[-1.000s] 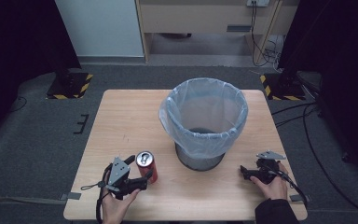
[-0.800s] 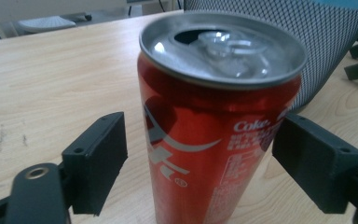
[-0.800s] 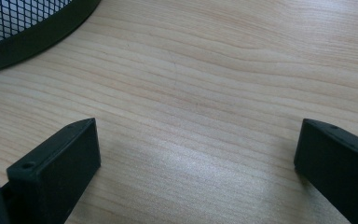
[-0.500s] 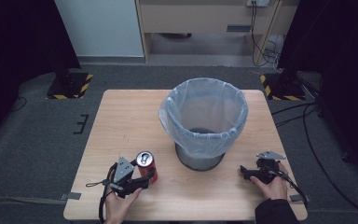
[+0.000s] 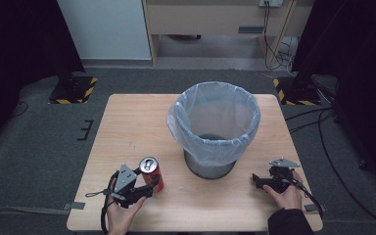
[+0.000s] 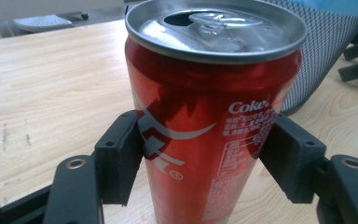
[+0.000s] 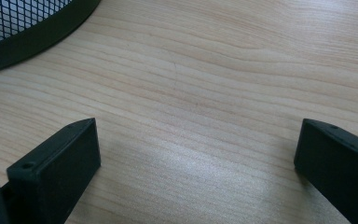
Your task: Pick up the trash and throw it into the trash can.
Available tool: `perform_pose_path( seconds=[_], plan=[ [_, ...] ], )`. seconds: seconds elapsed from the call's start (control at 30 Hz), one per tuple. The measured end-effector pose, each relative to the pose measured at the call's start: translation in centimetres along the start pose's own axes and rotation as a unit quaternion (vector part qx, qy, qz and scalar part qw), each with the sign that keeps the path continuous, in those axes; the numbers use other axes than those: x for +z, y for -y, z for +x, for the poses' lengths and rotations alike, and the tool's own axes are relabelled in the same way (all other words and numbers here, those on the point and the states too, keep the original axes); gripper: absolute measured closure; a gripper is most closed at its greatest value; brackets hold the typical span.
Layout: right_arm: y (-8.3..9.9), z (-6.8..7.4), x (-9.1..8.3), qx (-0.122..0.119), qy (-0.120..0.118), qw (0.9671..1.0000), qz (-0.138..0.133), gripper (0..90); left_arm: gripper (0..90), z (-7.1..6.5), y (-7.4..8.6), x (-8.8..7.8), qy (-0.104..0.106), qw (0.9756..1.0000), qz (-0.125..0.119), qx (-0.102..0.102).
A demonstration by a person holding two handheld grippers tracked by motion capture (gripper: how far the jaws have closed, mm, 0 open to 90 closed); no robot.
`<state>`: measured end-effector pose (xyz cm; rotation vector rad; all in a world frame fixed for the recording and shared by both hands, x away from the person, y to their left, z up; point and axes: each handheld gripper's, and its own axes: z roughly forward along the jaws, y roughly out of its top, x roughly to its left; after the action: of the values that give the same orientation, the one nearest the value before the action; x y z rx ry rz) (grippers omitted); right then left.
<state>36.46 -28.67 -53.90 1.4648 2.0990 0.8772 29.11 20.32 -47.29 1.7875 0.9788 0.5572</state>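
A red Coke can point(image 5: 150, 172) stands upright on the wooden table point(image 5: 132, 127) near its front left, its tab opened. My left gripper point(image 5: 152, 184) is at the can's near side, one jaw on each side. In the left gripper view both black pads point(image 6: 121, 158) press the can point(image 6: 205, 140) at mid-height, so the gripper point(image 6: 200, 156) is shut on it. My right gripper point(image 5: 257, 180) rests low at the front right of the table, held by a hand. Its jaws stand wide open point(image 7: 196, 154) over bare wood with nothing between them.
A black mesh waste bin point(image 5: 215, 147) lined with a pale blue bag stands in the middle of the table, between the two grippers. Its mesh wall point(image 6: 317, 56) is just behind the can, and its base point(image 7: 28, 37) lies ahead-left of the right gripper.
My left gripper has slid forward to the can and its jaws now sit on both sides of it. The can and the right gripper have stayed put.
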Motion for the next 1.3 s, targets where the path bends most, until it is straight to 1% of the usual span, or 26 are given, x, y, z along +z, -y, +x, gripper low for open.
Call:
perform_pose_path(
  seconds=[0.07,0.13,0.2,0.4,0.57,0.6,0.7,0.73,0.9,1.0,1.1,1.13,1.23,1.27,1.3],
  plan=[
    [0.0,0.0,0.0,0.001,0.0,1.0,0.0,0.5,33.2,0.1,-0.3,-0.4,0.0,0.9999,-0.01,-0.003],
    [0.0,0.0,0.0,0.0,0.0,1.0,0.0,0.5,33.2,0.1,-0.4,-0.5,0.001,0.9999,-0.013,-0.004],
    [0.0,0.0,0.0,0.0,0.0,1.0,0.0,0.5,33.2,0.2,-0.7,-1.0,0.006,0.9997,-0.023,-0.007],
    [0.0,0.0,0.0,0.001,0.0,1.0,0.0,0.5,33.2,0.2,-1.2,-1.6,0.003,0.9994,-0.035,-0.005],
    [0.0,0.0,0.0,0.001,0.0,1.0,0.0,0.5,33.2,0.4,-1.7,-2.3,0.003,0.9986,-0.051,-0.009],
    [0.0,0.0,0.0,0.001,0.0,1.0,0.0,0.5,33.3,0.4,-1.7,-2.3,0.003,0.9986,-0.051,-0.009],
    [0.0,0.0,0.0,0.001,0.0,1.0,0.0,0.5,33.3,0.4,-2.2,-3.0,0.003,0.9978,-0.066,-0.009],
    [0.0,0.0,0.0,0.001,0.0,1.0,0.0,0.5,33.2,0.4,-2.2,-3.0,0.003,0.9978,-0.066,-0.009],
    [0.0,0.0,0.0,0.001,0.0,1.0,0.0,0.5,33.2,0.4,-3.1,-4.1,0.002,0.9959,-0.09,-0.008],
    [0.0,0.0,0.0,0.001,0.0,1.0,0.0,0.5,33.2,0.4,-3.6,-4.8,0.002,0.9943,-0.106,-0.01],
    [0.0,0.0,0.0,0.0,0.0,1.0,0.0,0.5,33.2,0.5,-4.2,-5.6,-0.001,0.9923,-0.124,-0.007],
    [0.0,0.0,0.0,0.0,0.0,1.0,0.0,0.5,33.3,0.5,-4.2,-5.6,-0.001,0.9923,-0.124,-0.007],
    [0.0,0.0,0.0,0.0,0.0,1.0,0.0,0.5,33.3,0.5,-4.5,-5.9,-0.002,0.9914,-0.131,-0.006],
    [0.0,0.0,0.0,0.0,0.0,1.0,0.0,0.5,33.3,0.6,-4.9,-6.1,-0.003,0.9905,-0.137,-0.007],
    [0.0,0.0,0.0,0.0,0.0,1.0,0.0,0.5,33.2,0.6,-4.9,-6.1,-0.003,0.9905,-0.137,-0.007]
  ],
)
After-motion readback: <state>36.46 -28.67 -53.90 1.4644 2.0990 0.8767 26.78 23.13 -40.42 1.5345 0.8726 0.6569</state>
